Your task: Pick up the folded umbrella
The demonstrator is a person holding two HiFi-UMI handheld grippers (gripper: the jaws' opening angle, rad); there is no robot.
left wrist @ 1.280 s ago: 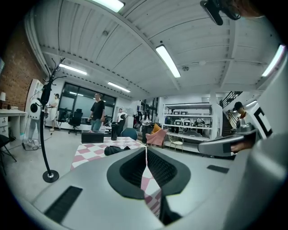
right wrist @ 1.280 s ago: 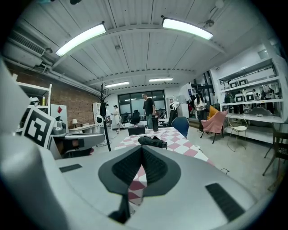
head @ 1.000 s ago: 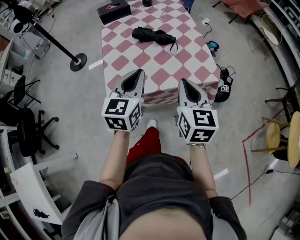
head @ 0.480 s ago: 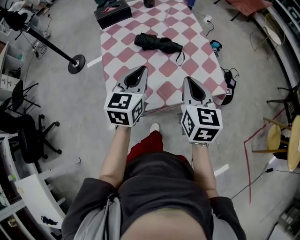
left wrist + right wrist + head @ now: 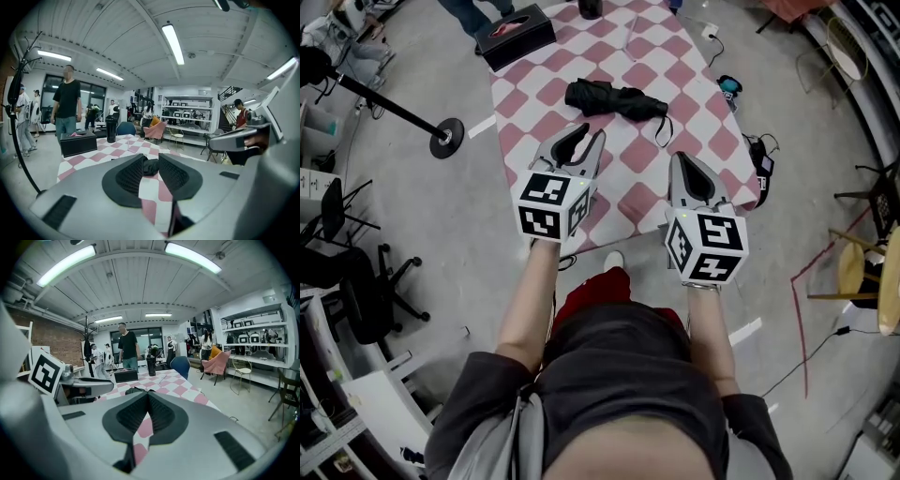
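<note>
The folded black umbrella (image 5: 614, 100) lies across the middle of the pink-and-white checked table (image 5: 712, 141), its strap loop trailing to the right. Both grippers hover over the table's near edge, short of the umbrella. My left gripper (image 5: 581, 139) has just been opening; its jaws stand a little apart with nothing between them. In the left gripper view the umbrella (image 5: 150, 168) shows through the gap, farther off. My right gripper (image 5: 684, 164) is shut, its tips meeting (image 5: 148, 393), and the umbrella (image 5: 135, 391) peeks over its left jaw.
A black tissue box (image 5: 514, 23) and a dark tumbler (image 5: 591, 7) stand at the table's far end. A stand with a round base (image 5: 445, 137) is on the floor at the left. Cables and a bag (image 5: 757, 155) lie at the right. People (image 5: 67, 110) stand beyond the table.
Both grippers have moved forward from in front of the table to over its near edge. The left gripper's jaws have parted slightly; the right's stay together.
</note>
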